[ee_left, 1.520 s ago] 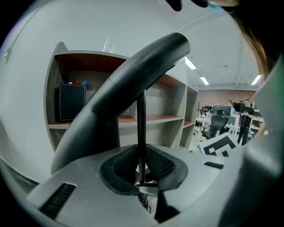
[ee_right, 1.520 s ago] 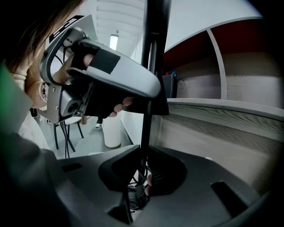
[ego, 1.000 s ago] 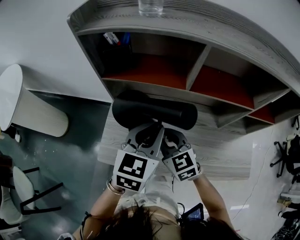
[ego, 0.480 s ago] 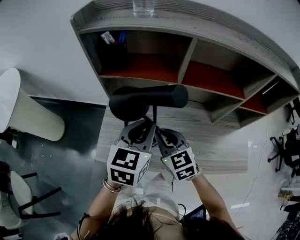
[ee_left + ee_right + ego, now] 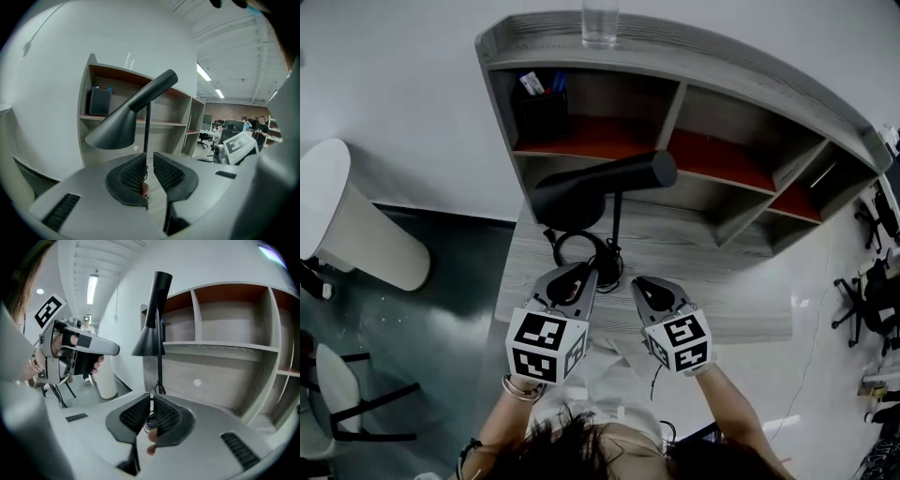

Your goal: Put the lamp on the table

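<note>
The black lamp [image 5: 581, 192] stands upright on the grey wooden desk [image 5: 731, 291], its thin stem rising from a base with a coiled cord [image 5: 581, 253]. My left gripper [image 5: 572, 275] hangs just short of the base, its jaws a narrow gap apart with nothing in them; the lamp [image 5: 117, 129] shows beyond my left gripper [image 5: 149, 164]. My right gripper [image 5: 639, 284] is beside it, clear of the lamp. Its jaws have just been closing to a thin slit and hold nothing; the lamp [image 5: 152, 341] stands ahead of my right gripper [image 5: 151, 401].
A shelf unit [image 5: 694, 103] backs the desk, with a black pen holder [image 5: 542, 108] in its left compartment and a glass [image 5: 600, 23] on top. A white bin [image 5: 352, 220] and a chair [image 5: 337, 394] stand on the floor at left.
Both grippers were up against the lamp's stem under the shade; now they have drawn back toward me, and the lamp stands alone on the desk.
</note>
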{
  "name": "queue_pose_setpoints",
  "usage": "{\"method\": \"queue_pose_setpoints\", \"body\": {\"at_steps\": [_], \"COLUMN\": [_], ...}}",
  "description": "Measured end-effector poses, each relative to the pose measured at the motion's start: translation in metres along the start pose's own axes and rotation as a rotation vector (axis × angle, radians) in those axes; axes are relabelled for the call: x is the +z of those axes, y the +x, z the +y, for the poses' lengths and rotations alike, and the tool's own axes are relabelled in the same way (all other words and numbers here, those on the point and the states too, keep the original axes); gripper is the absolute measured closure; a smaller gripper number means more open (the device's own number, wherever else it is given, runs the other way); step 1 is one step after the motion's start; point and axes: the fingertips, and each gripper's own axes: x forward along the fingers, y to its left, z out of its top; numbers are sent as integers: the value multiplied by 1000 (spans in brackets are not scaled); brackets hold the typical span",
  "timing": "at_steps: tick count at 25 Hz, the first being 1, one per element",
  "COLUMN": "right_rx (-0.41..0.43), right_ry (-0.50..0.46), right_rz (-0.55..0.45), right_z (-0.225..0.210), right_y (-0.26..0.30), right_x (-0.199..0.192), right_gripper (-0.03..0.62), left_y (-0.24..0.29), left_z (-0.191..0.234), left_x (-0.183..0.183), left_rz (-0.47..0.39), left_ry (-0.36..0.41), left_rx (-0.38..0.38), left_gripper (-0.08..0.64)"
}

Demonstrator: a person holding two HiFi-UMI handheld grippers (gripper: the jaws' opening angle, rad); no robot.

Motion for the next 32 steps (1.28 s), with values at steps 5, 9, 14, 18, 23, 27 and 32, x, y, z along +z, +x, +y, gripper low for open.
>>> {"method": "queue_pose_setpoints", "body": {"at_steps": [5, 9, 14, 18, 23, 27, 32], "right_rx": [-48, -67, -98, -130, -166, -170, -165], "right_ry": [42, 44, -1, -17, -58, -92, -83], "right_rz": [-28, -62, -83, -93, -102, -109, -121], "right_z": [16, 38, 65, 83, 106, 121, 129], "right_y": [-26, -48, -75, -96, -123, -136, -150], "right_x": [-6, -4, 0, 1, -2, -6, -11], "right_gripper": [558, 558, 561, 561, 561, 561, 561], "left_y": [-38, -67, -103, -127, -146, -155, -165], "left_z": [-6, -16, -24, -29, -37, -43, -56], "left_x": [-14, -20, -28, -35, -43, -52, -55], "left_rz": [-21, -44, -70, -81, -87, -84, -85], "left_ry": [3, 13, 40, 33, 34, 29, 34], "left_rx": [0, -3, 6, 5, 9, 8, 4], "left_gripper": [506, 506, 506, 506, 506, 506, 506]}}
